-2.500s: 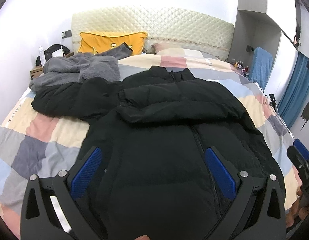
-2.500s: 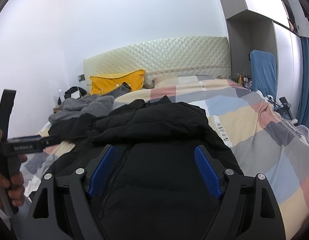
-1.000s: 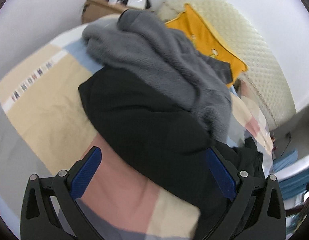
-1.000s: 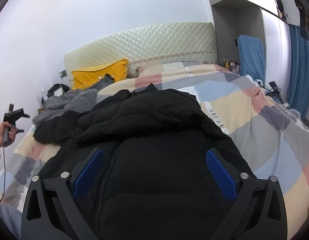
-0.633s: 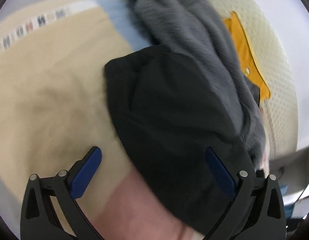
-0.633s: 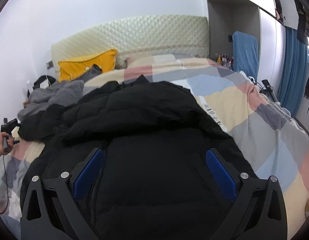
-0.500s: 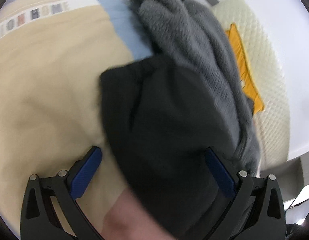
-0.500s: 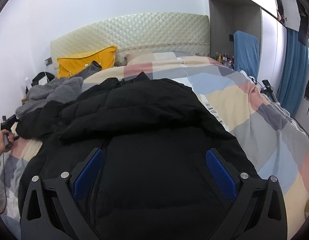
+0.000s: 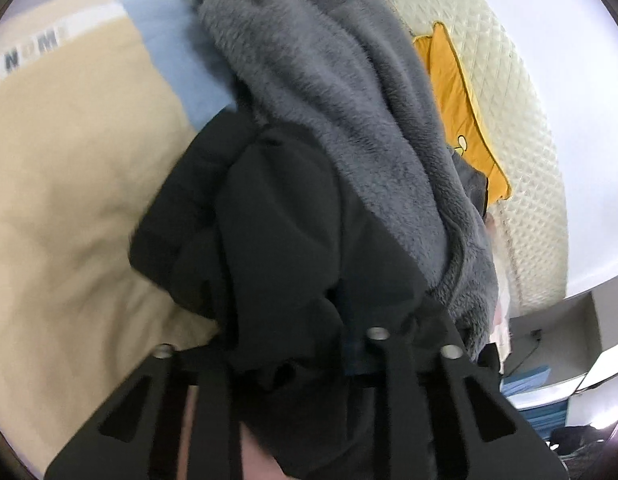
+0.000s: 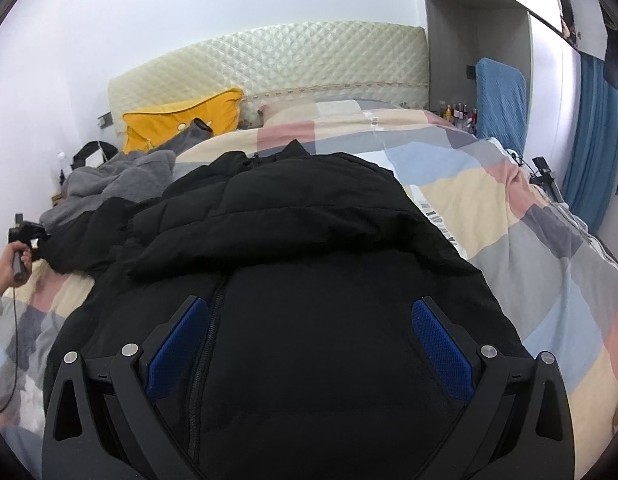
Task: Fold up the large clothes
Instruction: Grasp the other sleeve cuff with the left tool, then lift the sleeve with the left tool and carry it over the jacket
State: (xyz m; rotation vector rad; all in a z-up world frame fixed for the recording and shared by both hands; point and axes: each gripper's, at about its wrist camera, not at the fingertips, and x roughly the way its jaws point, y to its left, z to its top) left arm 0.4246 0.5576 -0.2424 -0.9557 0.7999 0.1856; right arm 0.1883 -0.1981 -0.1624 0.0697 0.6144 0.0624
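Patchwork bed (image 10: 521, 240) — black jacket (image 10: 309, 300) lengthwise, collar toward headboard; left claw (image 9: 309, 344) closing on its sleeve (image 9: 249, 220), right claw (image 10: 305, 344) released.

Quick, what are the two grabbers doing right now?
Left gripper: jaws closing on the black jacket sleeve.
Right gripper: jaws open, holding nothing, above the jacket.

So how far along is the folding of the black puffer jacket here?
Early. One sleeve already lies across the black puffer jacket chest. In hand: the left gripper is closing on the other sleeve's end, beside the grey fleece. The right gripper hovers open over the body. Left: bringing that sleeve in and folding the body.
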